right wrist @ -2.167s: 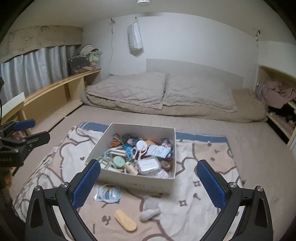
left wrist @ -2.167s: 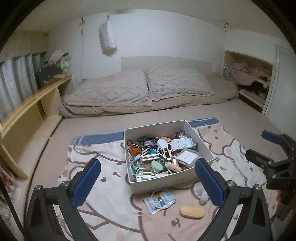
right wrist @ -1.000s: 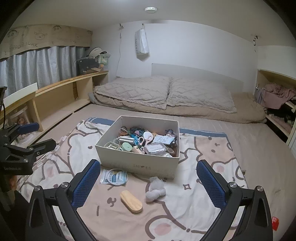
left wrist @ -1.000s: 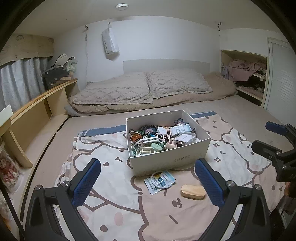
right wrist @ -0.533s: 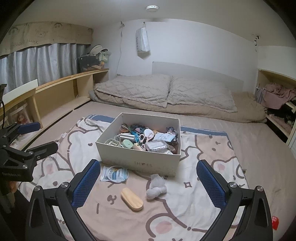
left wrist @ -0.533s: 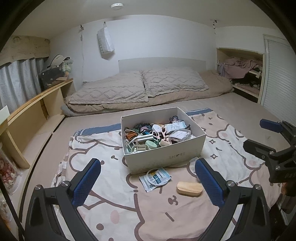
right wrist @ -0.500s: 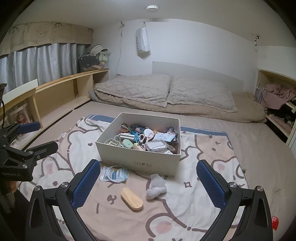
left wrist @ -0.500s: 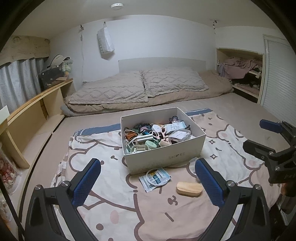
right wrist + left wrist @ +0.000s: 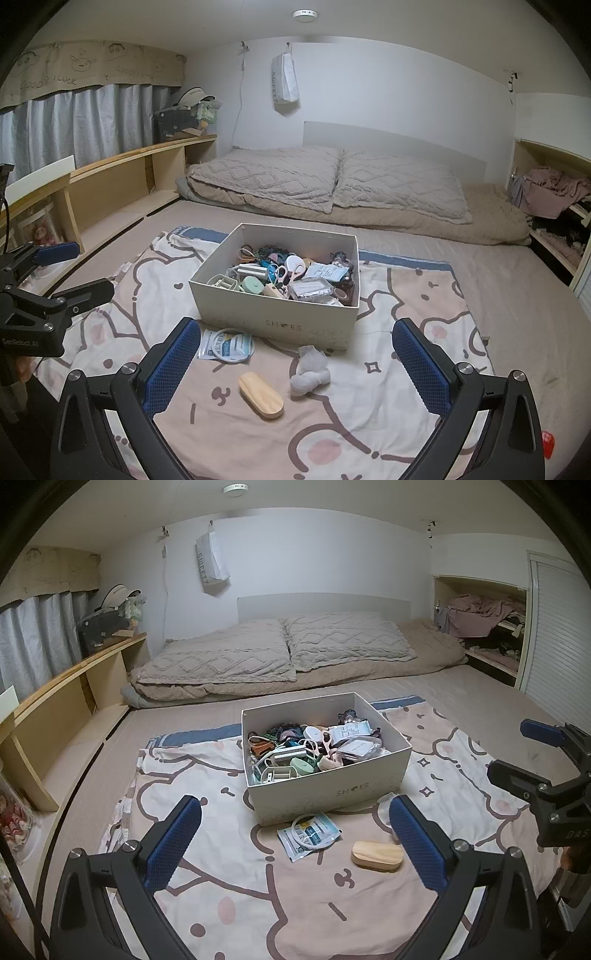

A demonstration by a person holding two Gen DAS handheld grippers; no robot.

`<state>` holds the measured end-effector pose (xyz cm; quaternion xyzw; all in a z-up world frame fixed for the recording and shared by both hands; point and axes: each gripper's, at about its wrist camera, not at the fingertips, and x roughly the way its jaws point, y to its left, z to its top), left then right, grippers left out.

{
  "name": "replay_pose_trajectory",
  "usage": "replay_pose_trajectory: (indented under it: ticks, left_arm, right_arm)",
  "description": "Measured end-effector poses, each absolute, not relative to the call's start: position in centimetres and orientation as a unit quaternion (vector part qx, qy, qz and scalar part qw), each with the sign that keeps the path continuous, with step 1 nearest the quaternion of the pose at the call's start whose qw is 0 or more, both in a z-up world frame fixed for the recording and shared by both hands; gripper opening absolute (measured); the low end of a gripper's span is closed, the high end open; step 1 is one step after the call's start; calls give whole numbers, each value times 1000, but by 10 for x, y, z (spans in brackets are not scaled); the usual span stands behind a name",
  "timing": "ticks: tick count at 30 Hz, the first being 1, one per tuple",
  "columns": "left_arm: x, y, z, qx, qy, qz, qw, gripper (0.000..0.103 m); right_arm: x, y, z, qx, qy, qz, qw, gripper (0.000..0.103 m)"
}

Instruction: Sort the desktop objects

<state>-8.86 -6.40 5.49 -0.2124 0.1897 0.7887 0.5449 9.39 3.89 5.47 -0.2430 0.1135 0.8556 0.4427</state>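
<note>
Both tools are hanging wide apart and gripping nothing above the pink cartoon-print blanket [image 9: 406, 398] on the bed. The left tool [image 9: 295, 834] is showing at the bottom of its own view, the right tool [image 9: 297, 356] at the bottom of its own.

The white cardboard shoe box [image 9: 280, 321], crammed with small clutter, is sitting at the centre of each frame. Three things are lying loose in front of it: one clear plastic packet with a white ring [image 9: 226, 344], one oval light-wood block [image 9: 260, 395], and one crumpled grey cloth wad [image 9: 309, 371].

In the right view, the wood block is sitting just below centre, between the tool's blue pads, its long axis slanting from upper left to lower right. The cloth wad is lying just right of it, the packet up left near the left pad.

In the left view the wood block [image 9: 376, 854] is lying toward the lower right, nearly level, so the right tool looks better placed for it.
</note>
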Motion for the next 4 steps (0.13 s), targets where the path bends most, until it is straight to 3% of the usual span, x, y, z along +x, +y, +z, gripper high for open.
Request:
replay_pose_trajectory:
  ticks: [4]
  left_arm:
    - [-90,-63,54,-218,190,788,544,102]
  right_arm:
    - [94,39,55,-243,115,855,443,103]
